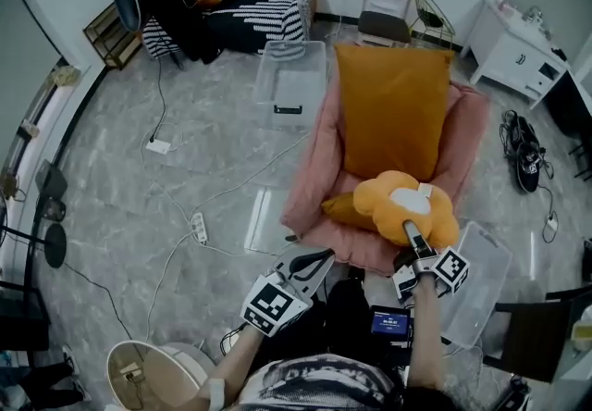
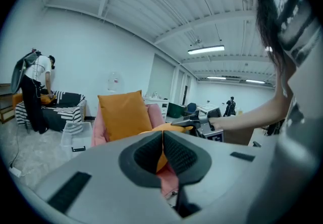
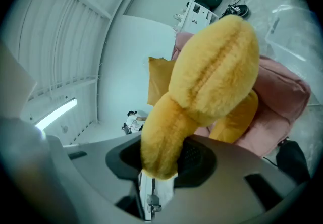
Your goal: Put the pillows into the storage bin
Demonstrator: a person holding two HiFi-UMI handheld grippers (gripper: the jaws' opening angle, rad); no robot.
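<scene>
Fingers of the right gripper [image 1: 409, 231] clamp the yellow plush pillow [image 3: 212, 76]; those of the left gripper [image 2: 162, 140] are together.

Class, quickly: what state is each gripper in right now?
Left gripper: closed, holding nothing.
Right gripper: closed on the yellow plush pillow.

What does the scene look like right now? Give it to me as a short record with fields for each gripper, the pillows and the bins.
left gripper: jaws together, nothing between them
right gripper: shut on a lobe of the yellow plush pillow
yellow plush pillow: at the front edge of the pink chair
orange pillow: upright against the pink chair's back
near clear bin: on the floor by the right gripper, no pillow seen inside
far clear bin: beyond the chair, no pillow seen inside
</scene>
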